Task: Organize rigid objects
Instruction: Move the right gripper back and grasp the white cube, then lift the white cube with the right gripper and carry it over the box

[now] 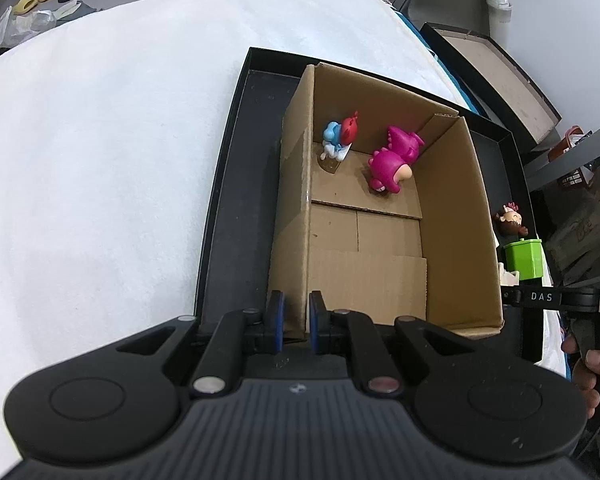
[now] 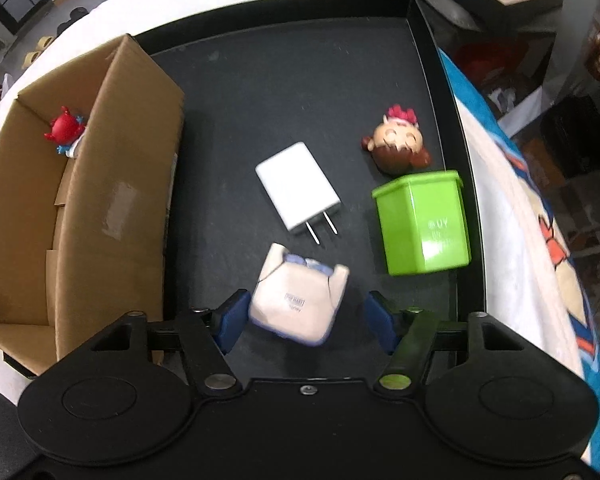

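Cardboard box (image 1: 380, 216) sits open-topped in the left part of a shallow black tray (image 2: 300, 80), which lies on a white-covered worktop (image 1: 100, 140). At the box's far end lie two toys: a red-and-blue figure (image 1: 340, 134) in the far left corner and a magenta dinosaur figure (image 1: 392, 160) beside it, against the far right wall.

On the bare tray floor right of the box, a white plug adapter (image 2: 296, 190) lies flat with its prongs toward the near edge. Along the tray's right edge stand a green cube-shaped container (image 2: 424, 222) and, just beyond it, a brown-haired doll head (image 2: 398, 144).

Near the tray's near edge, the right claw (image 2: 304, 320) points down over a cream-coloured figure (image 2: 296, 296). Its blue pads (image 2: 230, 320) stand apart on either side, the left pad at the figure's side and the right one clear of it.

The left claw (image 1: 296, 320) hangs over the box's near left wall, its pads together and holding nothing.
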The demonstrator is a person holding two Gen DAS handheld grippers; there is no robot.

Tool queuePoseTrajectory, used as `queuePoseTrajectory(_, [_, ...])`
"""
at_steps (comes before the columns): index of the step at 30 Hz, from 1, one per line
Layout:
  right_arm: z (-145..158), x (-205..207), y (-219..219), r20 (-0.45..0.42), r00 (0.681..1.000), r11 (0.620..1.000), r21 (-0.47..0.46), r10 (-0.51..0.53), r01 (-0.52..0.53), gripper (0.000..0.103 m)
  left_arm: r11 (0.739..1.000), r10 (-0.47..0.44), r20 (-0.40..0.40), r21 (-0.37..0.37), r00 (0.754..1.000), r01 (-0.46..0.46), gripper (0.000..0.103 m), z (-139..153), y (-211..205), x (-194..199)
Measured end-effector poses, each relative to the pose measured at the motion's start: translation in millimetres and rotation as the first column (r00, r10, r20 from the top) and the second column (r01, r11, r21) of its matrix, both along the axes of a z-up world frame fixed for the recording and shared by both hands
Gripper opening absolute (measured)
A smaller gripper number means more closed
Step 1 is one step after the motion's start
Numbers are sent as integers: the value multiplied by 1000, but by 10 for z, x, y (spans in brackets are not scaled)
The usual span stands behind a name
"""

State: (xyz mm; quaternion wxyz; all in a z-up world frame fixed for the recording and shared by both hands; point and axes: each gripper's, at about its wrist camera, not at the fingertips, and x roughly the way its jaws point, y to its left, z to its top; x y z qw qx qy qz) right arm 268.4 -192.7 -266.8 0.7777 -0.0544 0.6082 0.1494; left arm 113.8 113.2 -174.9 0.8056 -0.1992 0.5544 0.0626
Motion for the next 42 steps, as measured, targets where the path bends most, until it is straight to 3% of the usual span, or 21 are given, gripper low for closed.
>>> queuePoseTrajectory(3, [-4, -12, -38, 0, 1000, 1000, -4, -3, 3, 45, 1000, 0, 2, 9, 1000, 0, 12, 13, -13, -11])
queuePoseTrajectory(17, [118, -64, -99, 30, 999, 999, 33, 21, -22, 44, 1000, 1, 14, 20, 1000, -2, 12, 44, -25, -59])
queuePoseTrajectory(29, [462, -100, -108, 84, 996, 995, 84, 43, -50, 44, 1000, 6, 26, 19, 1000, -7, 12, 68, -22, -80])
queuePoseTrajectory(42, [648, -51, 20, 124, 990, 995, 66, 69, -78, 44, 1000, 3, 30, -14, 1000, -3, 11, 42, 29, -90])
